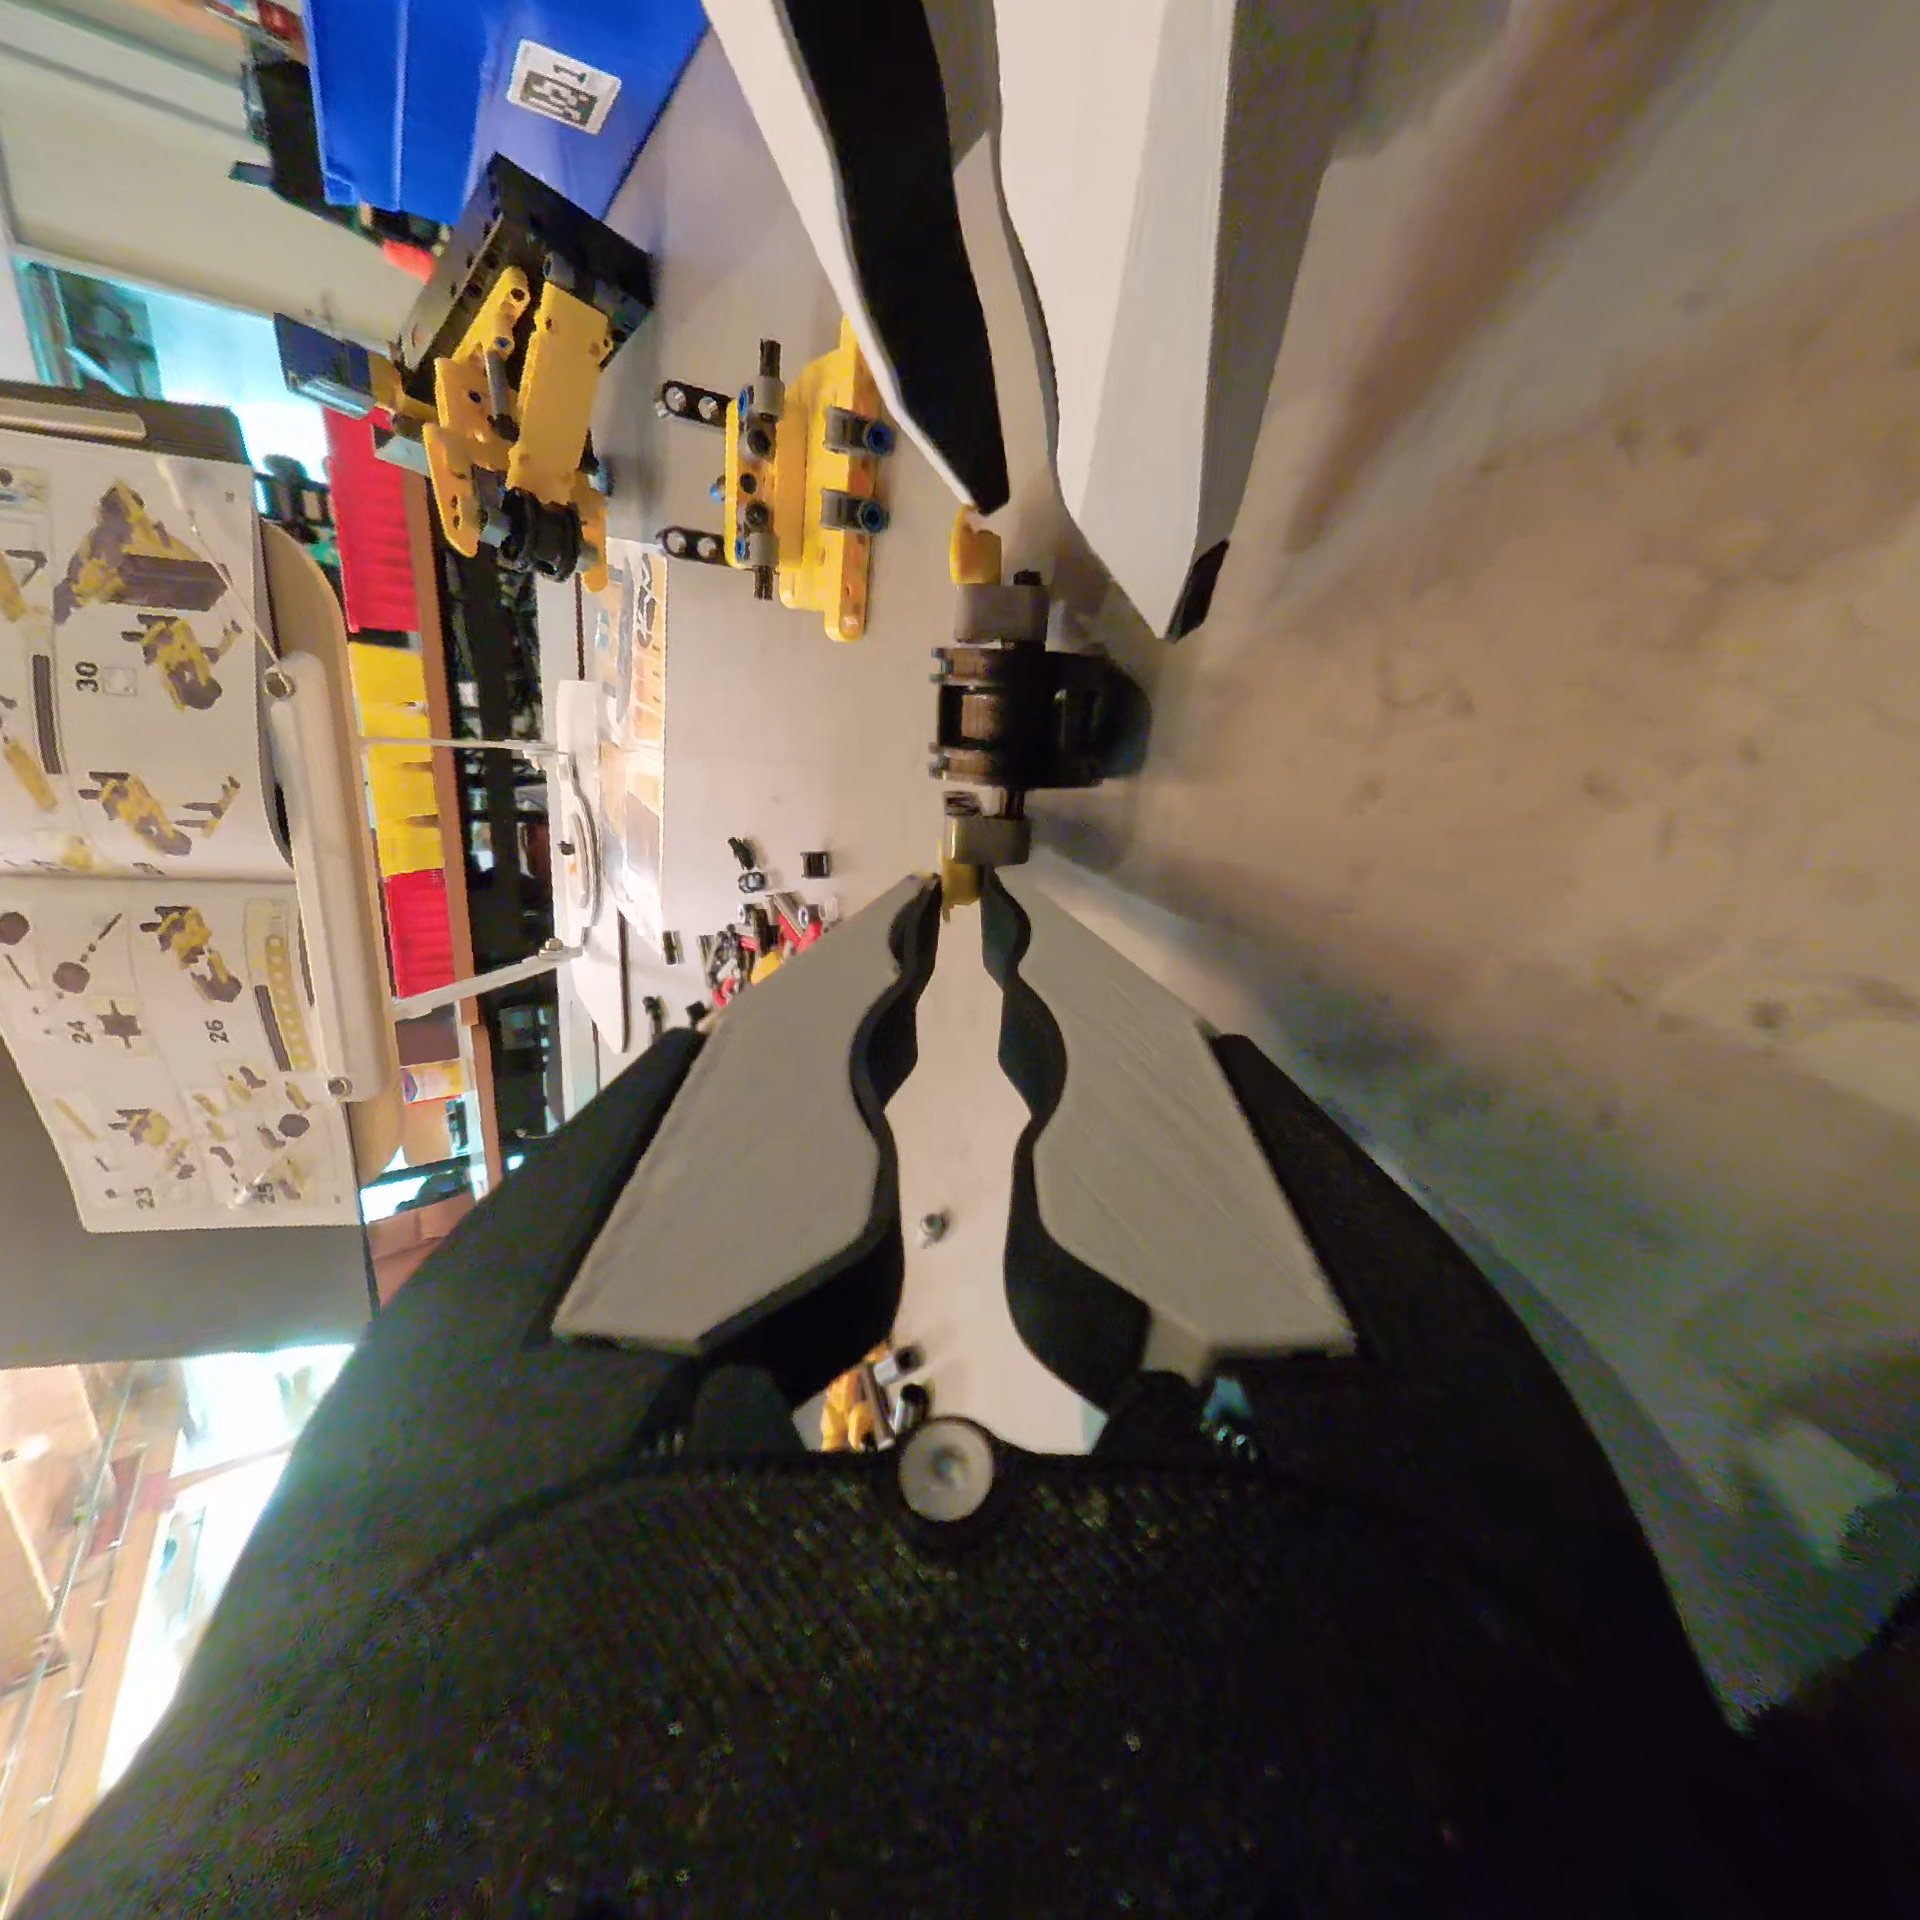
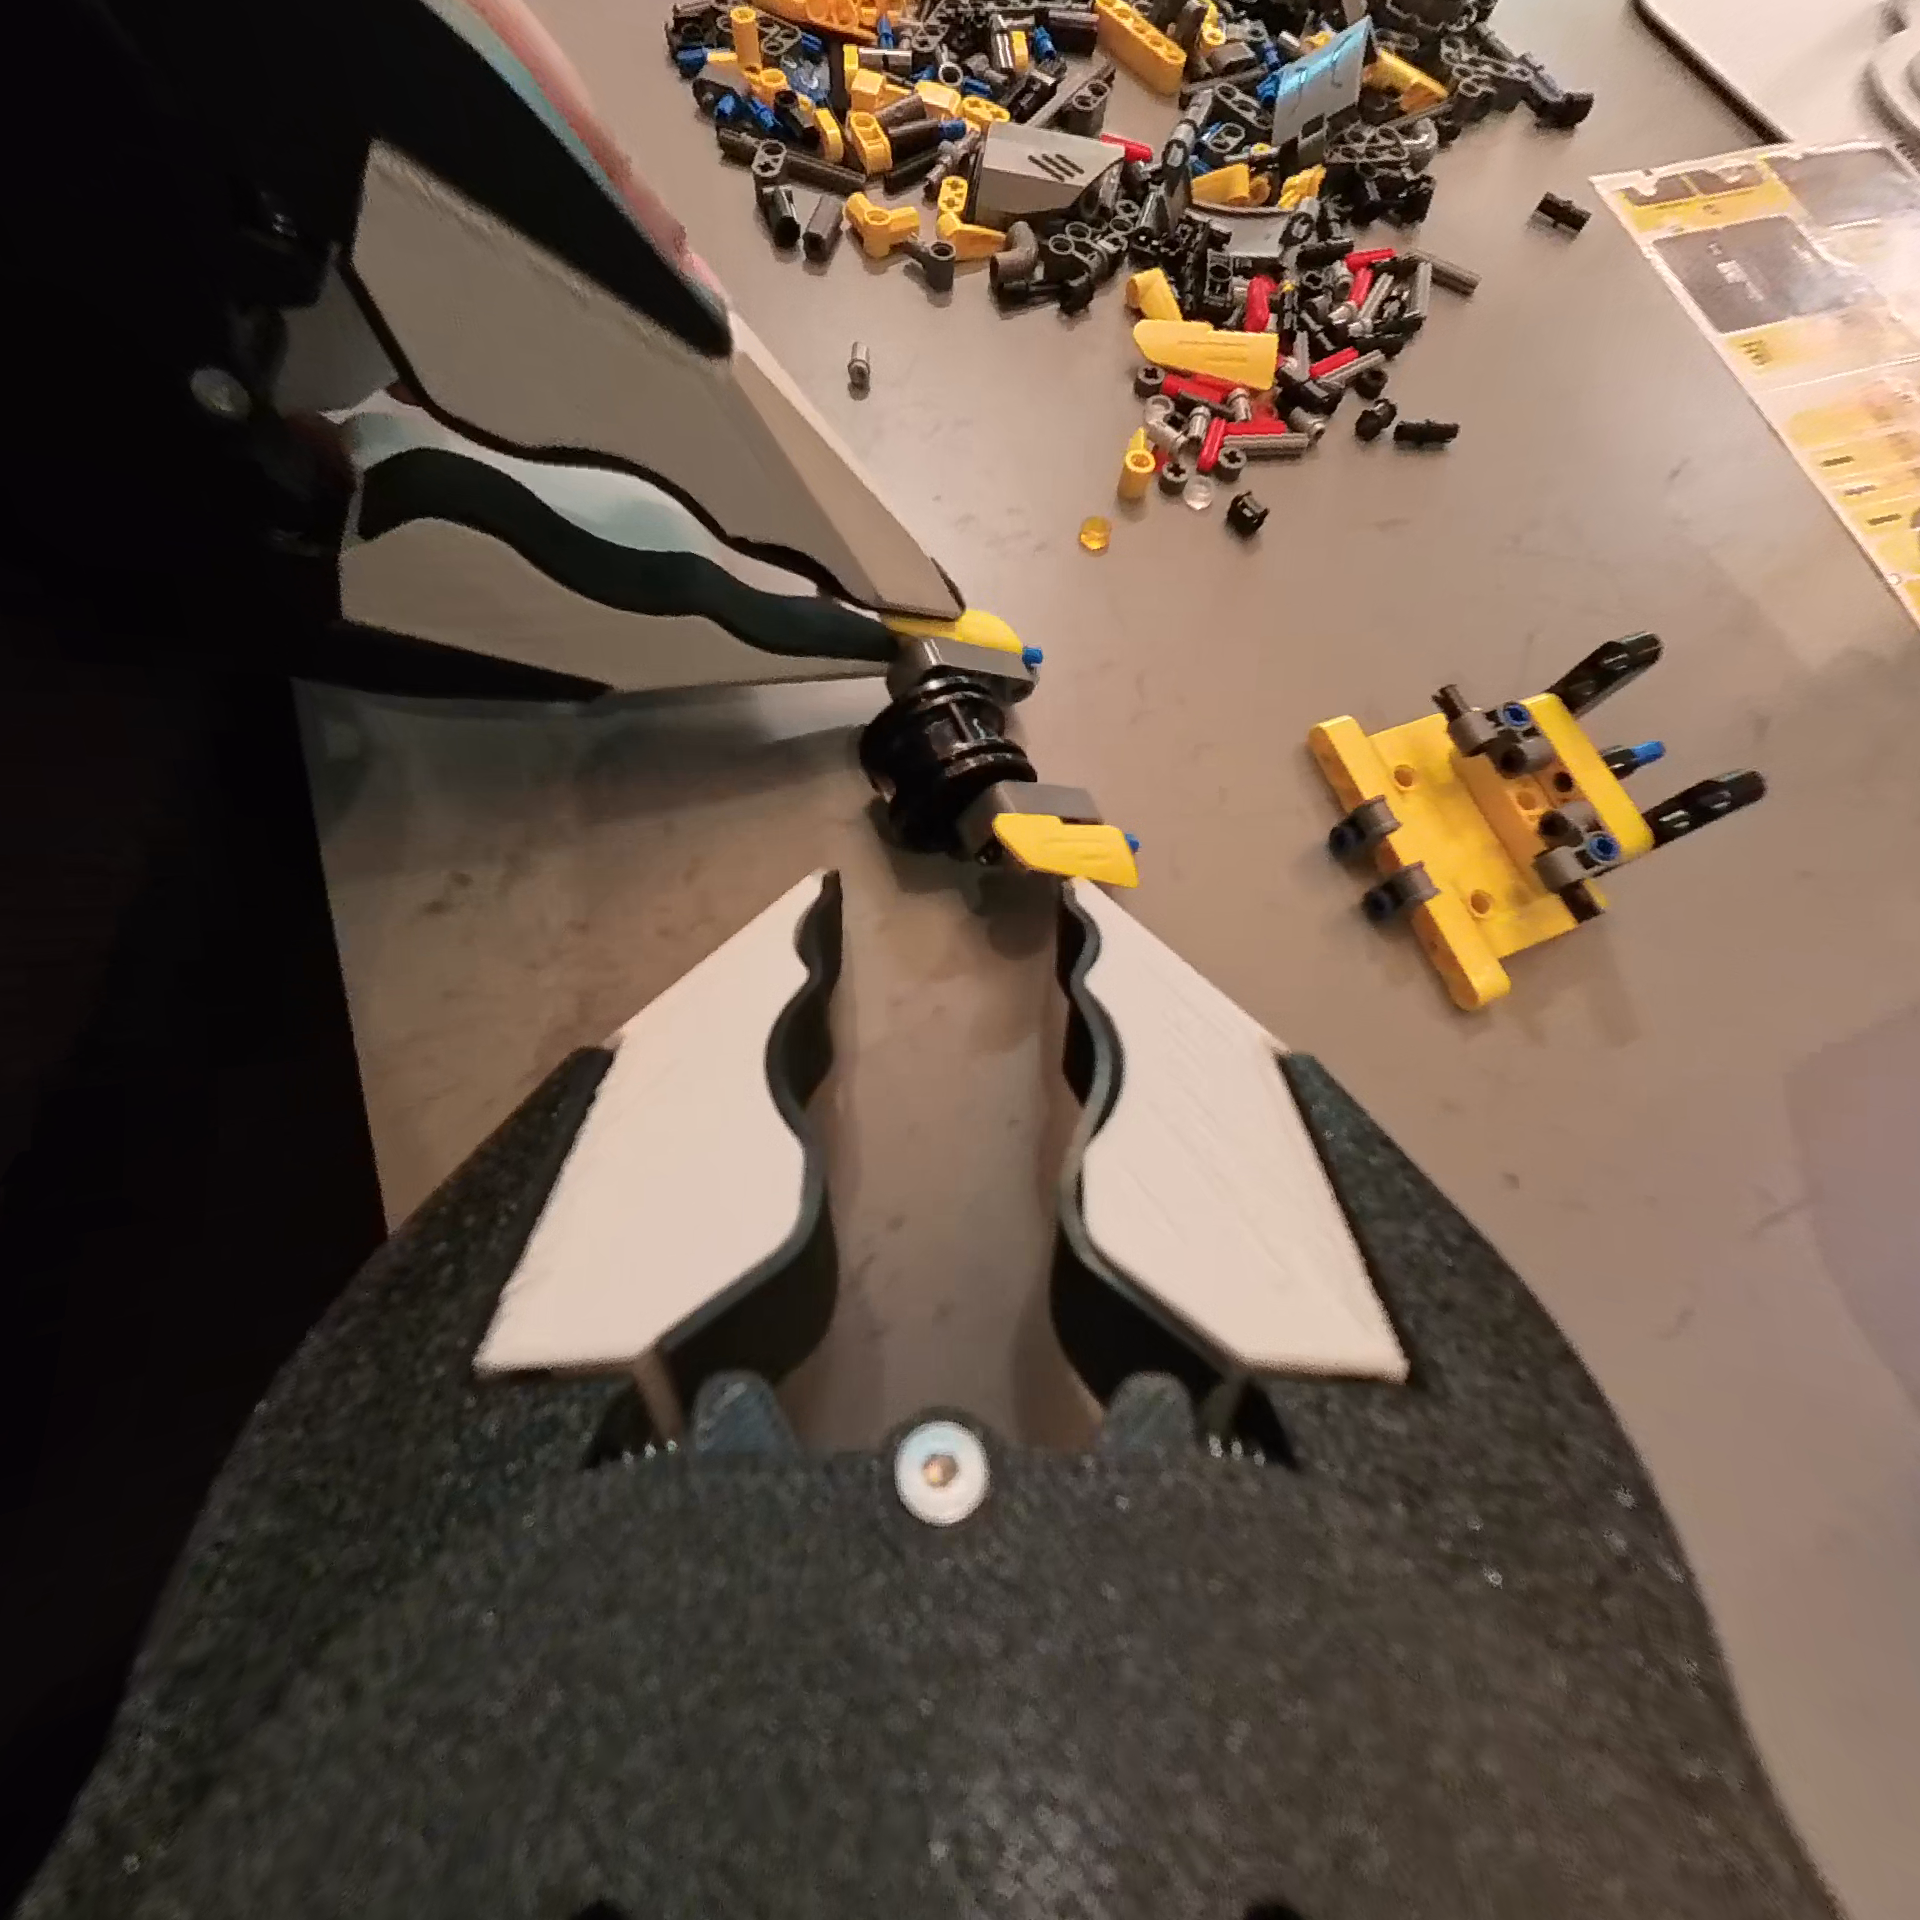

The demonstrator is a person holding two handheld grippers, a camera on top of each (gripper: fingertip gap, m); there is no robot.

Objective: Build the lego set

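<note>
**Left wrist view: one end of a spool piece pinched, the other gripper open beside it**

Left wrist view shows the left gripper point(image 1: 954, 889) with its jaws drawn almost together, clamped on a small yellow tab point(image 1: 958, 881) at the near end of a spool piece point(image 1: 1023, 717). This piece is a black ribbed drum with a grey connector and a yellow tab at each end. It seems to sit on the grey table point(image 1: 1455, 520), though contact is hard to judge.

The right gripper point(image 2: 951, 889) has its jaws well apart and holds nothing. In its own view the spool piece lies just beyond its fingertips at 12 o'clock. The far-side yellow tab sits close to the right-hand fingertip, and I cannot tell whether they touch.

At 3 o'clock from the spool piece, well apart from it, a yellow plate point(image 2: 1475, 842) with grey and blue pins lies flat. A pile point(image 2: 1091, 156) of loose yellow, black and red parts spreads at 12 o'clock, farther up the table.

In the left wrist view a larger yellow-and-black build point(image 1: 520, 416) stands at 10 o'clock, a blue bin point(image 1: 468, 94) is at 11 o'clock, and an open booklet point(image 1: 156, 831) on a stand is at 9 o'clock.
</note>
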